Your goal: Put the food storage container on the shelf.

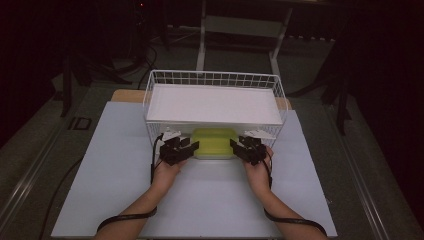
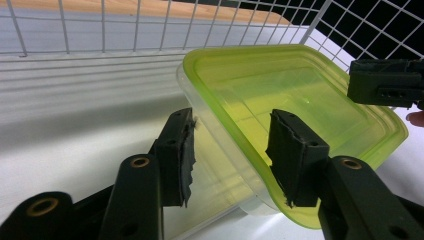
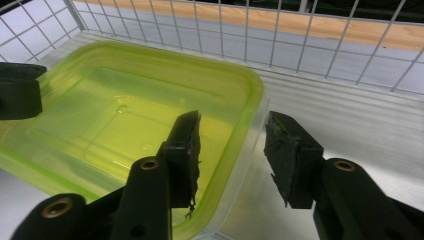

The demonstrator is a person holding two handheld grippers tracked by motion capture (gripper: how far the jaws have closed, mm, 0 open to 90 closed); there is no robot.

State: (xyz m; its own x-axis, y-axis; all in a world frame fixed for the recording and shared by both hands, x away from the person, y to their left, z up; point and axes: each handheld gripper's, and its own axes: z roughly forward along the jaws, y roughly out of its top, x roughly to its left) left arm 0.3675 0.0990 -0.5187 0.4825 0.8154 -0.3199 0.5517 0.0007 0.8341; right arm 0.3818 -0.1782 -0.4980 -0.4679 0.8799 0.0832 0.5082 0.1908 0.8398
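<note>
The box (image 1: 215, 142), a clear container with a yellow-green lid, sits on the desk (image 1: 115, 175) in the lower level of a white wire rack (image 1: 150, 107). Its front part projects from under the rack's white shelf (image 1: 212, 102).

The left gripper (image 1: 192, 146) is at the box's left end. In the left gripper view its 2 jaws are spread and straddle the lid's edge, 1 jaw outside the clear wall and 1 over the lid. The outer pad (image 2: 185, 155) is at or very near the wall; whether it touches cannot be told. The inner pad (image 2: 287, 155) stands above the lid. No pinch is visible.

The right gripper (image 1: 235, 146) is at the box's right end. In the right gripper view its 2 jaws are spread in the same manner: 1 pad (image 3: 187, 150) is over the lid, the other (image 3: 285, 155) stands clear of the wall, with a visible gap.

The box rests level on the desk. Both hands are behind the grippers, with cables trailing toward the near desk edge.
</note>
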